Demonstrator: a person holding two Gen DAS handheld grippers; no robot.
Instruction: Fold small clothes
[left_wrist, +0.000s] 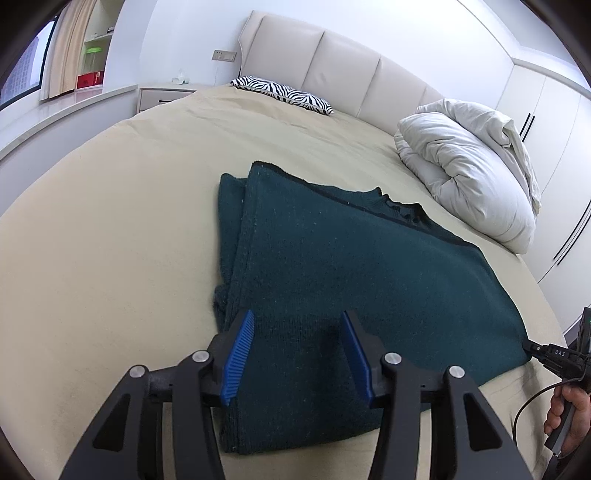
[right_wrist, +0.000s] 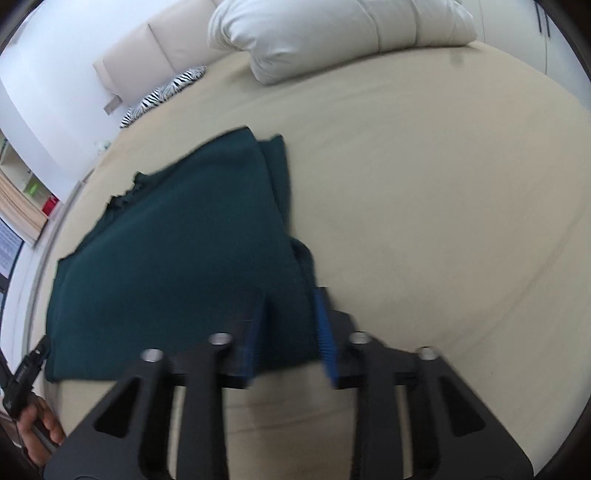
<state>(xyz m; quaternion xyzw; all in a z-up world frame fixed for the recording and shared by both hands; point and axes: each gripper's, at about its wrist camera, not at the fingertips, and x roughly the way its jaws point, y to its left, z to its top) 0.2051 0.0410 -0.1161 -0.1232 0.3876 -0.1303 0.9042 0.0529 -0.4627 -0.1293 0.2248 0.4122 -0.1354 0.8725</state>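
Observation:
A dark green knitted sweater (left_wrist: 332, 280) lies flat on the beige bed (left_wrist: 110, 229), both sides folded in, collar at the far edge. My left gripper (left_wrist: 297, 321) is open over its near left corner, blue pads apart, nothing held. In the right wrist view the sweater (right_wrist: 177, 258) lies left of centre. My right gripper (right_wrist: 290, 306) is open over its near right corner, with cloth lying between the blue pads. The right gripper also shows at the sweater's right corner in the left wrist view (left_wrist: 532, 349).
A white folded duvet (left_wrist: 469, 177) sits at the far right by the padded headboard (left_wrist: 332, 70). A zebra-print pillow (left_wrist: 284, 93) lies at the head of the bed. A nightstand (left_wrist: 166, 94) and window ledge are at the far left. Wardrobe doors (left_wrist: 554, 147) stand at right.

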